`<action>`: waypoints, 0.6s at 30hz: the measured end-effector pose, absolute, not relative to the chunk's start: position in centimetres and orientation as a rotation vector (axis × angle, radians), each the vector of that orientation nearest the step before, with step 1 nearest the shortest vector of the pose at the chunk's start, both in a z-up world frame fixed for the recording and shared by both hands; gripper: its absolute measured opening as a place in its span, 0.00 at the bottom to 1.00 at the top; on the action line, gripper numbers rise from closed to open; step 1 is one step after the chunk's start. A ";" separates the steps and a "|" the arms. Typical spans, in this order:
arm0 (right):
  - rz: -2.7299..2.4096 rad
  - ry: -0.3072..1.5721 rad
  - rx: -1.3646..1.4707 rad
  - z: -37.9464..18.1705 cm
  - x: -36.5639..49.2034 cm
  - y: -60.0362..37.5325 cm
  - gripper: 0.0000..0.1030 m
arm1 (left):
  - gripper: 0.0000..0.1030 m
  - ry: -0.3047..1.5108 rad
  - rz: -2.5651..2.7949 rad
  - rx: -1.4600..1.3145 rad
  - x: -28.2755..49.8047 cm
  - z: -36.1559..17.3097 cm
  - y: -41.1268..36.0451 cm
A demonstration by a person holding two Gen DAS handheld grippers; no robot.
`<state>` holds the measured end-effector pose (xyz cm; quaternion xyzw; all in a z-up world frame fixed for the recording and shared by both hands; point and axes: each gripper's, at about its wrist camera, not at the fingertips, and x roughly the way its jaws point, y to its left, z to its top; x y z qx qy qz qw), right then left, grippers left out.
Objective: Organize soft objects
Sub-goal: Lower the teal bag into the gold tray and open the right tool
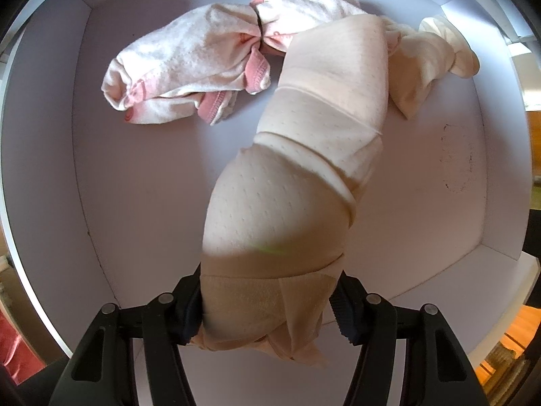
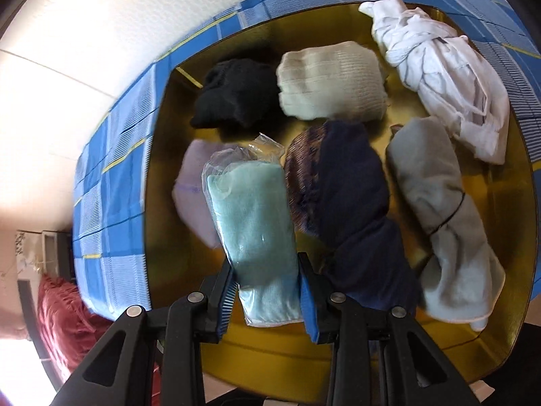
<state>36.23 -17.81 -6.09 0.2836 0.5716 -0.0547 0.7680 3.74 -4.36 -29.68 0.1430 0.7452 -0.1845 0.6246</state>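
In the left wrist view, your left gripper [image 1: 268, 308] was clamped on the near end of a rolled beige garment [image 1: 304, 155], both pads pressed into its folded band. You held it by that end so the roll could stretch out diagonally across the floor of the white box [image 1: 142, 203] toward the far right corner, where it touched a cream bundle [image 1: 436, 64]. A pink-trimmed bundle [image 1: 189, 67] lay apart from the roll by the far left wall. The gripper sat low over the near edge, pointing in and slightly downward.

In the right wrist view, your right gripper [image 2: 267, 291] was closed on a light blue cloth in a plastic sleeve [image 2: 253, 223], gripping its near end. You held it above the near left part of the gold-lined tin [image 2: 507, 321], apparently over a lavender roll [image 2: 196, 196] and just beside a navy bundle [image 2: 348, 203]. A black roll [image 2: 236, 98], a ribbed cream roll [image 2: 331, 84], a white knotted cloth [image 2: 439, 77] and a grey bundle [image 2: 443, 209] filled the rest. The gripper pointed steeply down into the tin.
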 end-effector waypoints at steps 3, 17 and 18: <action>-0.144 1.240 0.591 -6.5 36.6 -18.3 0.34 | 0.61 1.712 -0.424 0.328 3.8 -29.7 -4.4; -0.039 1.157 0.623 -4.5 34.9 -20.3 0.37 | 0.61 1.706 -0.418 0.345 3.6 -29.6 -4.6; -0.030 1.156 0.616 -4.3 34.8 -20.1 0.37 | 0.61 1.706 -0.418 0.345 3.6 -29.6 -4.6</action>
